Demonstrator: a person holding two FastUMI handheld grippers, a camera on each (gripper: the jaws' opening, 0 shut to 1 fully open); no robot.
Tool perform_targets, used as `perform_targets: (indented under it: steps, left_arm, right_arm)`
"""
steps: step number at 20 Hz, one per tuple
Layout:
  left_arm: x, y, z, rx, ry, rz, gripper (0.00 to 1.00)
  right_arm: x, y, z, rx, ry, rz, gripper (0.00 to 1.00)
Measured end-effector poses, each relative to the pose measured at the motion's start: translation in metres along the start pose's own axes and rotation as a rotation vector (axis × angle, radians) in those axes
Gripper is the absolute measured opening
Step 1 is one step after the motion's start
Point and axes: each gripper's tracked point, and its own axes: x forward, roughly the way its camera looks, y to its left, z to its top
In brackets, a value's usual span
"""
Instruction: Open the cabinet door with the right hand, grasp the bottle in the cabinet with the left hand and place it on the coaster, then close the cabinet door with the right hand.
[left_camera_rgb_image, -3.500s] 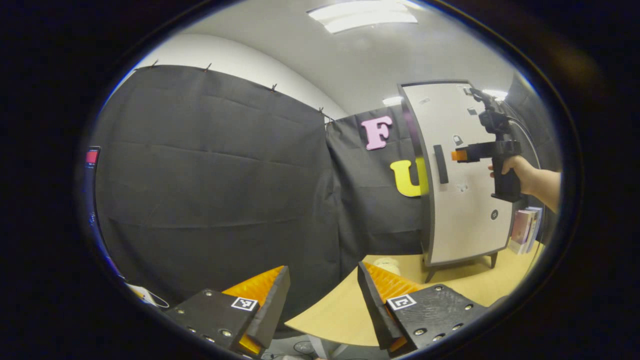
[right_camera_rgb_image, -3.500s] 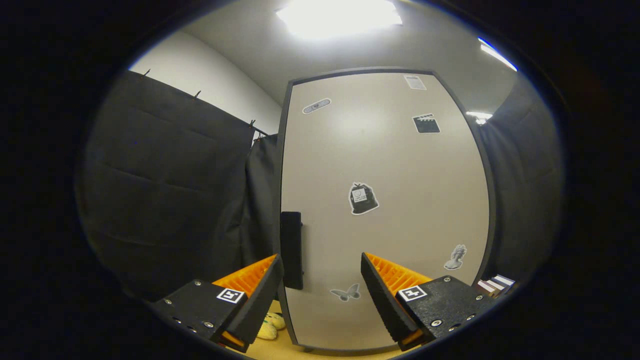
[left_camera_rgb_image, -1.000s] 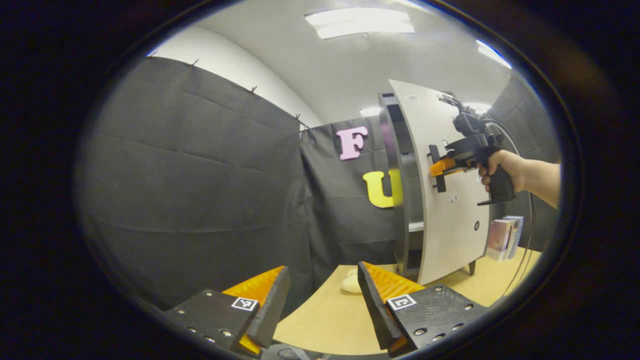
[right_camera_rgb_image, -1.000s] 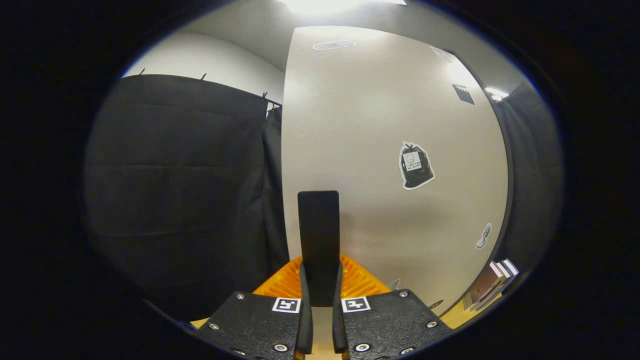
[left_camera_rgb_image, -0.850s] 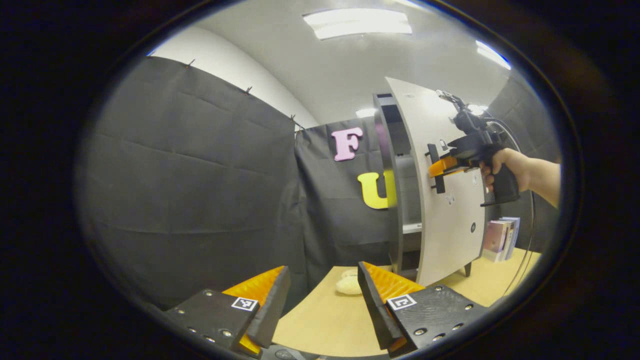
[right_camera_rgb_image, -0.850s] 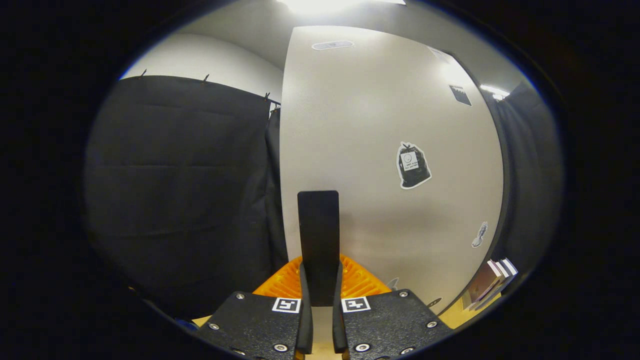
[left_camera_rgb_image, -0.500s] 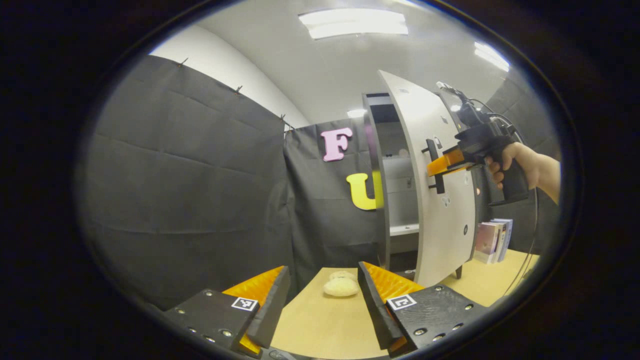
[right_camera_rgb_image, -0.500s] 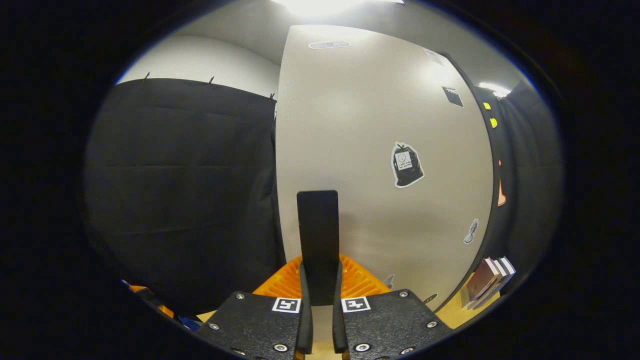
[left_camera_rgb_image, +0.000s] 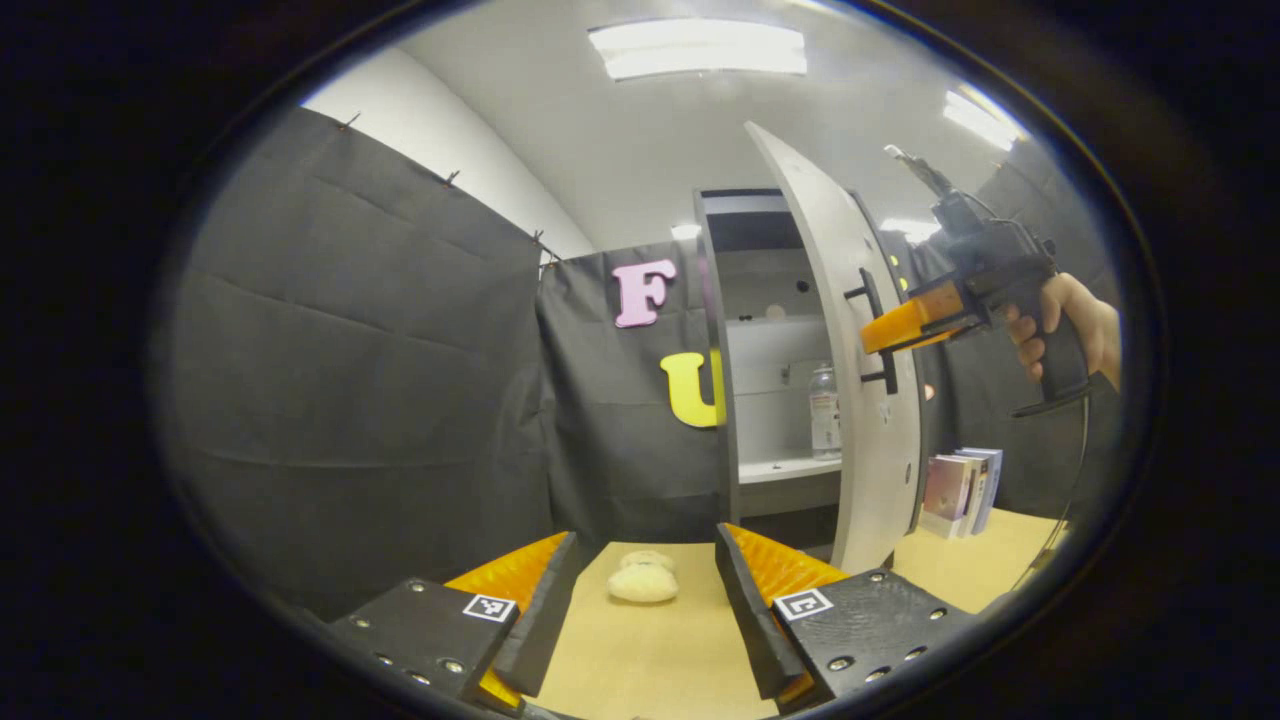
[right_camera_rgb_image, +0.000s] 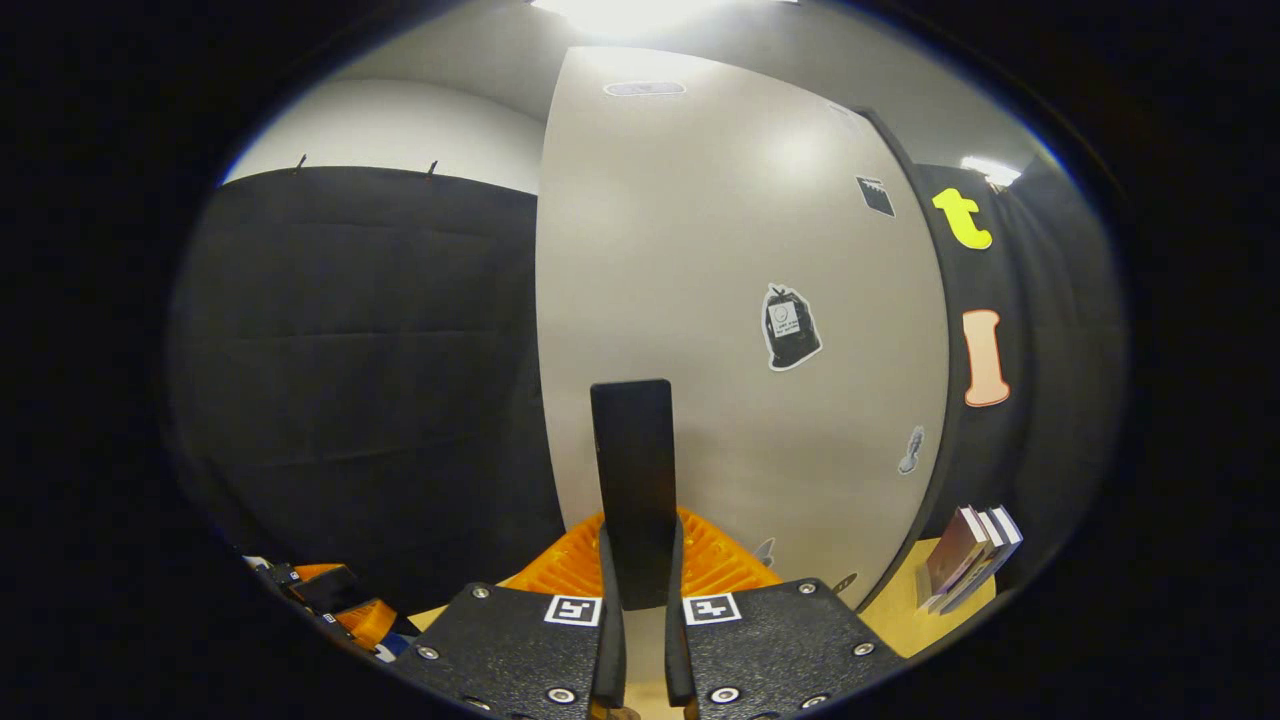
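Left gripper (left_camera_rgb_image: 640, 600): jaws apart, holding nothing, low over the surface (left_camera_rgb_image: 650, 660). Pale plush item (left_camera_rgb_image: 642, 583): on the surface just beyond. Right gripper (right_camera_rgb_image: 640, 640): jaws clamped on the door handle (right_camera_rgb_image: 632, 480). Cabinet door (left_camera_rgb_image: 850, 330): swung open. Bottle (left_camera_rgb_image: 824, 410): upright on the cabinet shelf (left_camera_rgb_image: 790, 468). Books (left_camera_rgb_image: 960, 490): beside the cabinet.

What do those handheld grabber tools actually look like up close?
Each gripper has two wedge-shaped ridged fingers on black plates with screws and small square black-and-white markers. The right gripper, seen from the left gripper view, has a black pistol grip in a bare hand and a trailing cable.
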Motion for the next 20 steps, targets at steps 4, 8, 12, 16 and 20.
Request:
perform_targets:
  steps: [4,8,12,16,20]
  left_arm:
    - [-0.001,-0.022,0.003,-0.006,-0.001,-0.026,0.75]
    - [0.003,-0.047,0.005,-0.007,-0.005,-0.062,0.75]
    - [0.01,-0.075,0.008,-0.014,-0.008,-0.099,0.78]
    - [0.011,-0.102,0.01,-0.02,-0.015,-0.131,0.75]
    - [0.013,-0.129,0.01,-0.025,-0.015,-0.16,0.75]
  right_arm:
    - [-0.009,-0.006,-0.001,-0.003,0.001,-0.001,0.16]
    - [-0.02,-0.013,0.0,0.001,-0.003,-0.009,0.16]
    - [-0.03,-0.021,0.001,0.0,-0.009,-0.017,0.15]
    - [-0.041,-0.031,0.001,-0.004,-0.011,-0.038,0.15]
    - [-0.054,-0.045,0.001,-0.015,-0.013,-0.073,0.15]
